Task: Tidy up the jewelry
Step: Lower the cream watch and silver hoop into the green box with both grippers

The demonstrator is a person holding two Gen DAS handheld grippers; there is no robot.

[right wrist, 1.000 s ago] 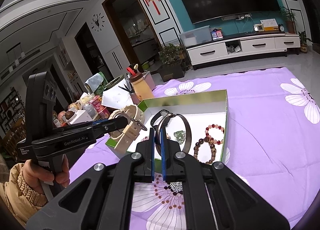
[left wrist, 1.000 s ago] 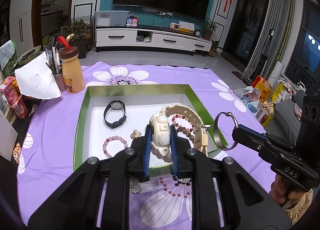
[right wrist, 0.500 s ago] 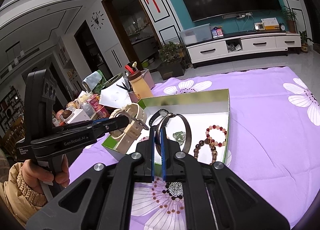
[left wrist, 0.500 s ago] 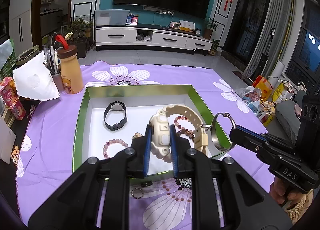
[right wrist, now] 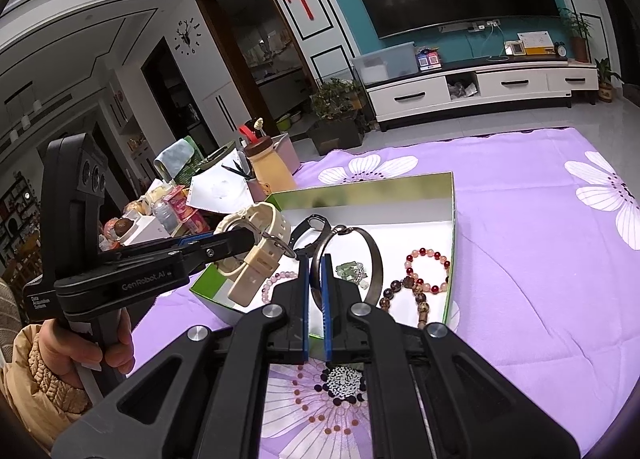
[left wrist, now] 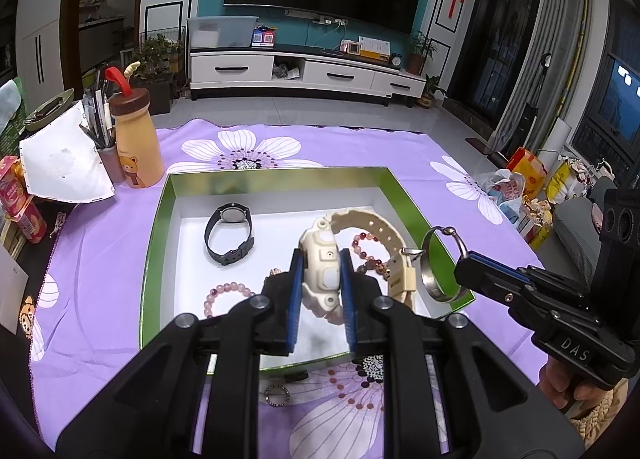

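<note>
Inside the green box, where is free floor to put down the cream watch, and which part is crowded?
Free: the white floor between the black watch and the box's far wall, and the strip left of the pink beads. Crowded: the right half, with the red beads, brown beads and green charm.

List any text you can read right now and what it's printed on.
"DAS": on the right hand-held gripper body, seen from the left wrist view.
"GenRobot.AI": on the left hand-held gripper arm, seen from the right wrist view.
Small white print at that gripper's rear end: too small to read.
Snack packaging: blurred, unreadable.
</note>
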